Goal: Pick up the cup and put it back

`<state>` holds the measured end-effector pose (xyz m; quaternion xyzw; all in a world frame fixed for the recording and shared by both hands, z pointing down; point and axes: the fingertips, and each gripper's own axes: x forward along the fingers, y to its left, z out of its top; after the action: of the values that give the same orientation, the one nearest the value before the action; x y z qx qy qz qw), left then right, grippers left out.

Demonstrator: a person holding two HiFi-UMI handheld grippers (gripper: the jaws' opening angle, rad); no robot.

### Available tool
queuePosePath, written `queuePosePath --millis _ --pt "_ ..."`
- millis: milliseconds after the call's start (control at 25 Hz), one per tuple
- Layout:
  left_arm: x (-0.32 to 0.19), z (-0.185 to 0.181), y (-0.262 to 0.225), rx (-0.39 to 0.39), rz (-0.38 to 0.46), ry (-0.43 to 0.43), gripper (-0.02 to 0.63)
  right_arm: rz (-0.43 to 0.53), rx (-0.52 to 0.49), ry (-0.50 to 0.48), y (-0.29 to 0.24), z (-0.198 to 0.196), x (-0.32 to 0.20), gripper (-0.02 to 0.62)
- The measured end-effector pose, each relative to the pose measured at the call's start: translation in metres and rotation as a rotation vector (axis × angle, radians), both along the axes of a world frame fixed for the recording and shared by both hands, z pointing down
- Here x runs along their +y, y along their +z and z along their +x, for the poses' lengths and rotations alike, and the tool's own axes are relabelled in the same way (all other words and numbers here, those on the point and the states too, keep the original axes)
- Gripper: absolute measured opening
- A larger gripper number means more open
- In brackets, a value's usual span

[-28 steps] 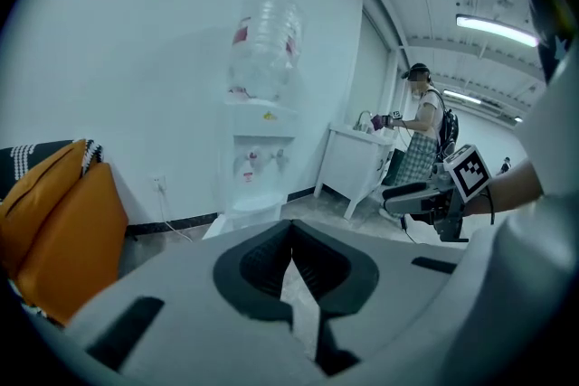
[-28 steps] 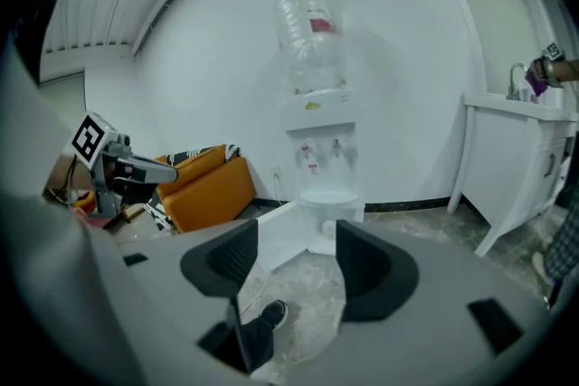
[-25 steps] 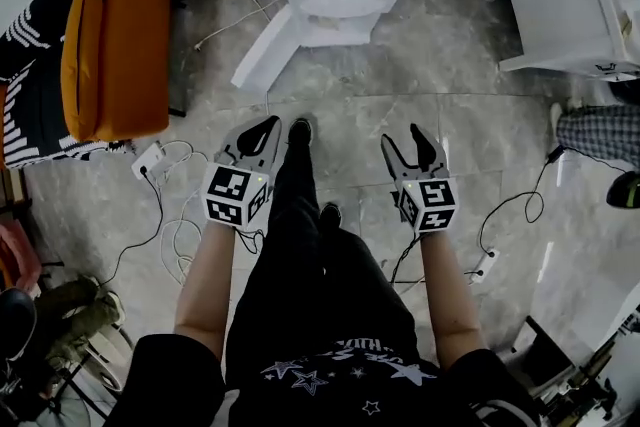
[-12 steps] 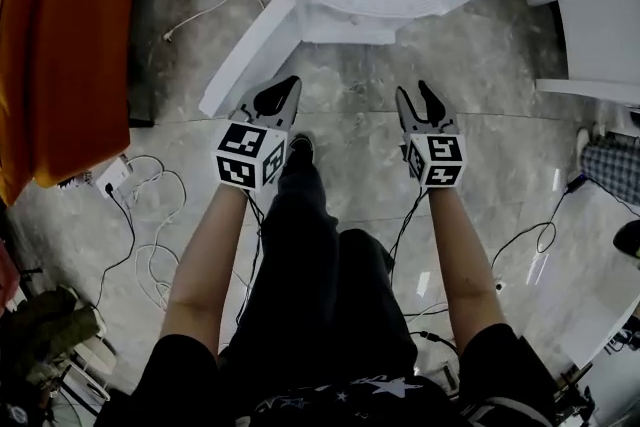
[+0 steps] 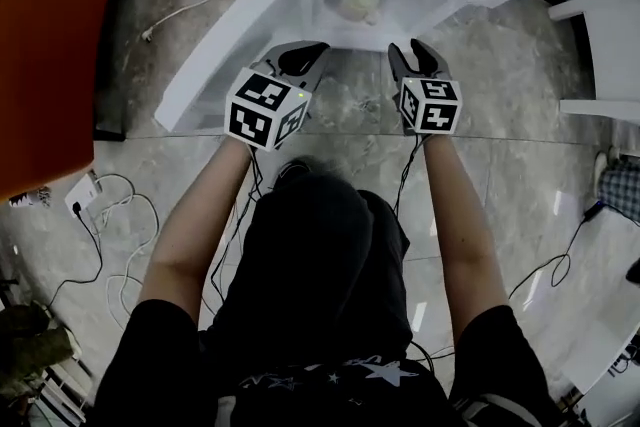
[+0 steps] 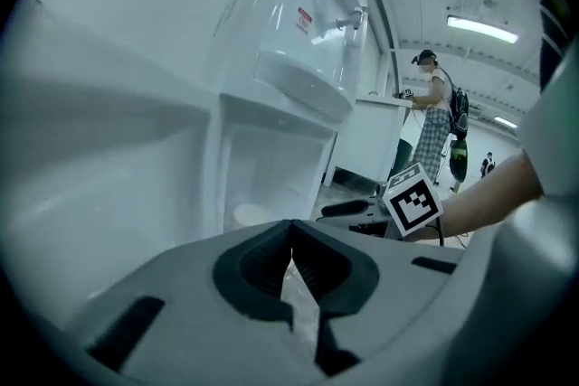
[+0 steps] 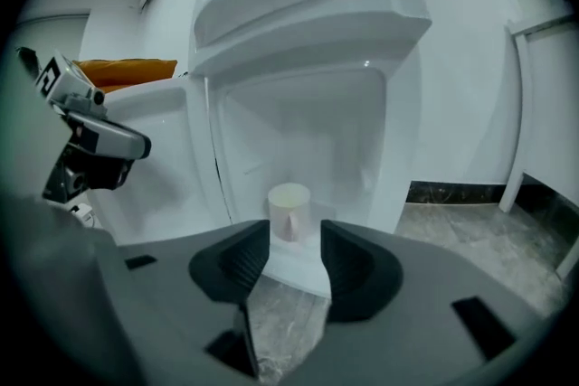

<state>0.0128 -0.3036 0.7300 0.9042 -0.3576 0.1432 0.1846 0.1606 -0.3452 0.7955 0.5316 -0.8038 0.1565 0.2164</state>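
Observation:
A pale cup stands upright on the floor of the open lower compartment of a white water dispenser. In the head view the cup shows under the drip tray. My right gripper points straight at it from a short way off, its jaws partly open with nothing between them. In the head view the right gripper hovers just outside the compartment. My left gripper is beside it at the left, shut and empty. The cup is dimly visible past it.
The compartment's white door hangs open at the left. An orange cushion lies further left, a white cabinet at the right. Cables and a power strip trail over the marble floor. A person stands far behind.
Both grippers have moved forward and up to the dispenser's open compartment. The right jaws have narrowed from wide open. The cup has come into view.

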Motion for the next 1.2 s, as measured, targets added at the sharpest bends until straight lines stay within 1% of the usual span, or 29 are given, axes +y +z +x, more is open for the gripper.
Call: queuePosePath --millis 120,240,360,440,560,600,720,760,840,1000,1080,1200 --pt "-0.011 0.01 0.012 0.011 0.017 0.012 0.009 0.005 -0.028 -0.003 0.007 0.001 -0.009 0.178" --pt "-0.017 0.014 0.024 0.005 0.005 0.006 0.009 -0.016 -0.046 -0.02 0.016 -0.004 -0.015 0.178" --pt "-0.025 0.009 0.032 -0.008 -0.003 -0.026 0.009 -0.021 -0.032 -0.042 0.026 -0.013 -0.029 0.178" --pt "-0.031 0.005 0.036 -0.02 -0.003 -0.035 0.009 -0.006 -0.011 -0.05 0.033 -0.018 -0.043 0.178" --pt "-0.036 0.006 0.044 -0.033 -0.014 -0.035 0.009 0.023 0.005 -0.018 0.047 -0.015 -0.062 0.179" --pt "-0.037 0.004 0.048 -0.033 -0.022 -0.048 0.009 0.018 0.008 -0.02 0.053 -0.017 -0.066 0.181" --pt "-0.038 -0.005 0.059 -0.028 -0.041 -0.102 0.009 -0.023 0.009 -0.067 0.07 -0.029 -0.076 0.178" --pt "-0.039 -0.006 0.06 -0.028 -0.042 -0.106 0.009 -0.035 0.017 -0.079 0.074 -0.031 -0.079 0.166" --pt "-0.041 -0.006 0.063 -0.027 -0.045 -0.116 0.009 -0.055 0.041 -0.094 0.082 -0.033 -0.085 0.116" --pt "-0.043 -0.009 0.069 0.01 -0.067 -0.161 0.009 -0.076 0.089 -0.114 0.095 -0.042 -0.092 0.106" --pt "-0.042 -0.006 0.07 0.017 -0.071 -0.154 0.009 -0.074 0.114 -0.133 0.098 -0.046 -0.095 0.075" --pt "-0.039 -0.002 0.073 0.009 -0.071 -0.133 0.009 -0.079 0.124 -0.145 0.098 -0.049 -0.097 0.058"
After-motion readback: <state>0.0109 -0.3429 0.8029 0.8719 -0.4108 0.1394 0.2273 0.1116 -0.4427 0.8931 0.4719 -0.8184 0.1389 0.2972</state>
